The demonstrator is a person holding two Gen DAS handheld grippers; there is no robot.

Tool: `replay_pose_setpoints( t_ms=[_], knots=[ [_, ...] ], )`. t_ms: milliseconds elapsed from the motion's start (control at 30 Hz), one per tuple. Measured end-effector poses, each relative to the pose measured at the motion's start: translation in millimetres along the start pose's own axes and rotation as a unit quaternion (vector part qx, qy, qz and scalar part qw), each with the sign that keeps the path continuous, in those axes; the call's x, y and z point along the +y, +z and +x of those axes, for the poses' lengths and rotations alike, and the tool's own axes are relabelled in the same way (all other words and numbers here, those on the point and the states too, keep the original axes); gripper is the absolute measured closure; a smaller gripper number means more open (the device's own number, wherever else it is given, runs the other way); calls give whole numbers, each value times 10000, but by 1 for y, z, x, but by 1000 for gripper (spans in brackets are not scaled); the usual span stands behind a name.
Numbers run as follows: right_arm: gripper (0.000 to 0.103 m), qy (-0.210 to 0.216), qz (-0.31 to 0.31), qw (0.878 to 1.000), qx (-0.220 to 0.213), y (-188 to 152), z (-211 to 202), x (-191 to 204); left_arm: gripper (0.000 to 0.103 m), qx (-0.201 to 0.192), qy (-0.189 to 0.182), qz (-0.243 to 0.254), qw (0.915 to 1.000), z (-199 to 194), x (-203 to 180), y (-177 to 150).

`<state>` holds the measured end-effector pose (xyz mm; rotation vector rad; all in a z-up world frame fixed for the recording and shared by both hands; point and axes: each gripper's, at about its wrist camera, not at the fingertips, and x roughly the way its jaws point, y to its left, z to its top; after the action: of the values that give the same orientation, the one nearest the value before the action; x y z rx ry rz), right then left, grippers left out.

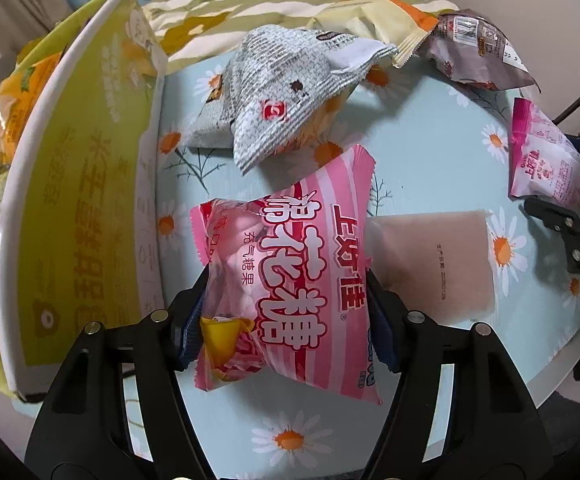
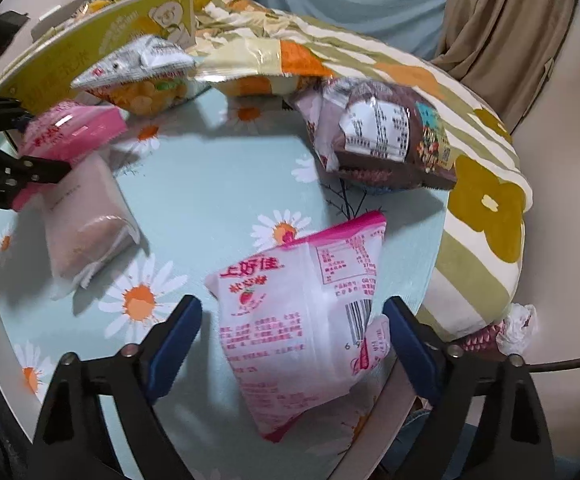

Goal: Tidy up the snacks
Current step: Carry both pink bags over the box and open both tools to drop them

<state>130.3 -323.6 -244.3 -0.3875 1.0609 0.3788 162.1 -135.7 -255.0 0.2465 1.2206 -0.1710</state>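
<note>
Left wrist view: the left gripper [image 1: 286,312] has its two blue-padded fingers [image 1: 192,336] pressed against both sides of a pink-and-white striped marshmallow packet [image 1: 290,280], which bulges between them; the grasp is clenched on this packet. The packet sits over a round table covered in pale blue daisy-print cloth [image 1: 430,168]. Just right of it lies a flat, frosted translucent pouch with pinkish-brown contents [image 1: 430,260], touching the packet's edge. Beyond are a grey-and-white patterned crinkled snack bag [image 1: 290,100], a cream-and-orange wrapper [image 1: 390,24] and a brown plastic packet with a white label [image 1: 478,52]. At the left edge stands a yellow-green cardboard box with a white rim [image 1: 82,200], holding further packets behind its wall. At the far right, the right gripper [image 1: 562,224] appears beside a pink-and-white snack packet printed with text [image 1: 542,160].

Right wrist view: the right gripper [image 2: 292,344] straddles that pink-and-white packet [image 2: 302,320], which lies on the cloth near the table's edge. The right pad touches the packet's side; a clear gap remains at the left pad [image 2: 174,352], so the jaws are released, not gripping. A yellow-flowered striped cushion [image 2: 486,200] lies beyond the table on the right.
</note>
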Motion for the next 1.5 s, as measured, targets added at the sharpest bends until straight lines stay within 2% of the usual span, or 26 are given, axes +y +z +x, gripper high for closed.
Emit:
replay_pose_setpoints(
  t_ms=[133,400,567,733,1000,1267,1500],
  knots=[
    [38,106,-21,9999,116,-1,5,0,39,-34,-62,-102,9999,-5,7,-1],
    [54,249,64,9997,57,3,-4,7,40,-217,-63,-210,9995,-24,13,-2],
    [55,339,182,9992,-78,7,-19,10,40,-424,-145,-266,9986,-42,14,-2],
    [55,442,363,9980,-257,18,-42,12,40,-670,-448,-503,9955,-66,16,-1],
    [56,562,591,9946,-641,44,-85,23,40,-1330,-632,-655,9869,-125,30,2],
    [56,690,296,9907,-1138,95,-118,54,40,-1828,-347,-938,9780,-170,87,7],
    [56,1101,345,9814,-1532,156,-132,97,40,-1839,-44,-1198,9756,-175,157,8]
  ],
)
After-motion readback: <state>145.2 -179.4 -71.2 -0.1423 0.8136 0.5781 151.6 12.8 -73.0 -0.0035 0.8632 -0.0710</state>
